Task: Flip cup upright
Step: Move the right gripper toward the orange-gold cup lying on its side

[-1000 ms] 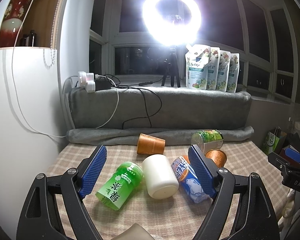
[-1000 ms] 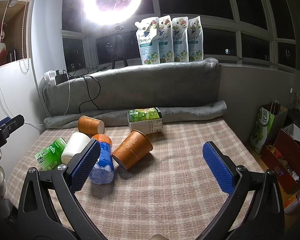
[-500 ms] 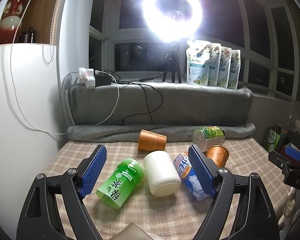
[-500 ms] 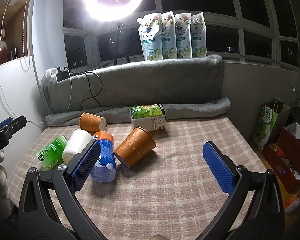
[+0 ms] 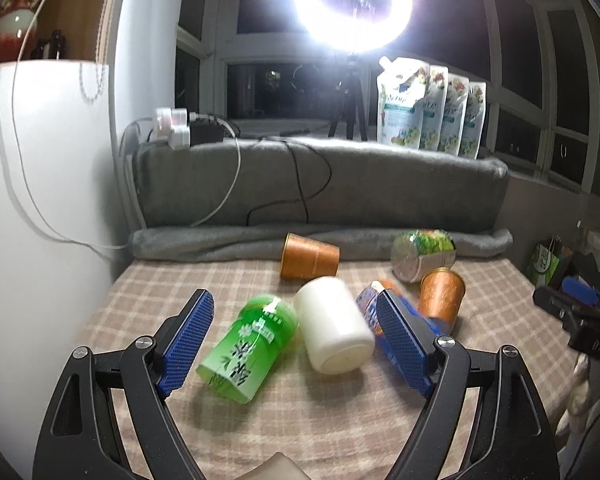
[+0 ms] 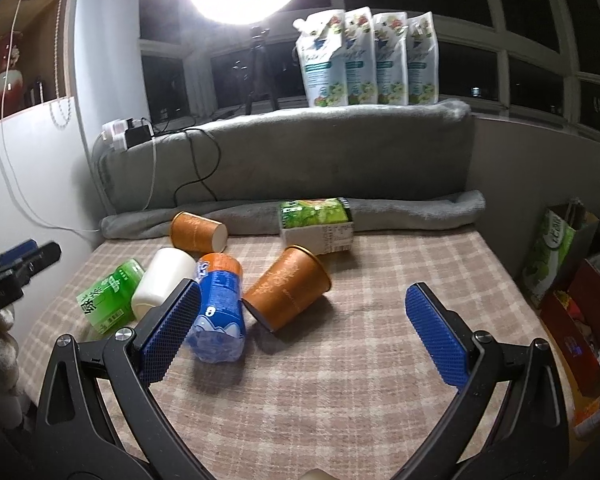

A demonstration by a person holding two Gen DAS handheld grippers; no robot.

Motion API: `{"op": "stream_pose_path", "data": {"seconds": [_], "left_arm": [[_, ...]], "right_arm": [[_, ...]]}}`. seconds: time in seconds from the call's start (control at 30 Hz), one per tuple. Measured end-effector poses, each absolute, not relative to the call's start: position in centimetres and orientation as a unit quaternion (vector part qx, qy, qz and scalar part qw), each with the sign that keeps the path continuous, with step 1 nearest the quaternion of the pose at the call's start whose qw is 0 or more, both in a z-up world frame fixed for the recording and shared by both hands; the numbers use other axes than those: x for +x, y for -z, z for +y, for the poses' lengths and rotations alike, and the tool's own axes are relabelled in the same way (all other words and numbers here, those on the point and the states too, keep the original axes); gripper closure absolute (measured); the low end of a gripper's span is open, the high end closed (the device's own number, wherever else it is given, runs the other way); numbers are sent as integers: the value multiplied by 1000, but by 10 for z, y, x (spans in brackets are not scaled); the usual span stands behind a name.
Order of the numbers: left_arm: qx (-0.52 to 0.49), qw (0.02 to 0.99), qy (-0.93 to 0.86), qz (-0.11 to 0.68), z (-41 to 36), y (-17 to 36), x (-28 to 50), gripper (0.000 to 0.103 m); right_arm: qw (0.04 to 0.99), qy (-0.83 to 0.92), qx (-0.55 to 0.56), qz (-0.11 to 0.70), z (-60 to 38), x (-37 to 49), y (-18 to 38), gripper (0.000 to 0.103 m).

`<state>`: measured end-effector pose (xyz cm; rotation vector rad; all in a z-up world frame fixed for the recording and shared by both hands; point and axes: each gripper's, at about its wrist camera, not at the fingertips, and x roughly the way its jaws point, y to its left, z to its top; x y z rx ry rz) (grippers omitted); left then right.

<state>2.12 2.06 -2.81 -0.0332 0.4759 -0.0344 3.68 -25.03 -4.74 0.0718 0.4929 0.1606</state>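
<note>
Several cups lie on their sides on the checked cloth point(image 6: 340, 360). A green cup point(image 5: 248, 350), a white cup point(image 5: 334, 330) and a blue-orange cup point(image 5: 370, 308) lie between the open jaws of my left gripper point(image 5: 296, 344), which hovers above them, empty. One orange cup point(image 5: 310, 256) lies at the back, another point(image 6: 288, 286) lies in the middle. My right gripper point(image 6: 300, 334) is open and empty, the orange cup just ahead of it and the blue-orange cup point(image 6: 218, 300) by its left finger.
A green-labelled tub point(image 6: 318, 218) lies against the rolled grey blanket point(image 6: 400, 208). A grey cushion point(image 5: 320, 180) with cables backs the cloth. A ring light point(image 5: 352, 0) glares above. White wall point(image 5: 40, 200) at left; bags and boxes point(image 6: 572, 280) stand beyond the right edge.
Both grippers have moved slightly forward and pitched a little; the cups sit somewhat higher in both views. Jaws stay open. No cup has moved.
</note>
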Motion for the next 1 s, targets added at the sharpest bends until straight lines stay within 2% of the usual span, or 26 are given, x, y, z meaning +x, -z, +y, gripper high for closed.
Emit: {"op": "stream_pose_path", "data": {"seconds": [0.27,0.47,0.9,1.0], "left_arm": [[-35,958,1,284,49,50,19,20],[-41,952,-14,305,63,62,12,20],[-66,950,-59,298,91,63,5,20],[-97,943,-60,314,103,70,8,20]], "right_arm": [[957,-129,9,259,-237,67,43,0],[941,-186,-54,278,-206,108,33,0],[859,-302,-199,361,-105,216,35,2],[825,-319,-230,405,-77,250,53,10]]}}
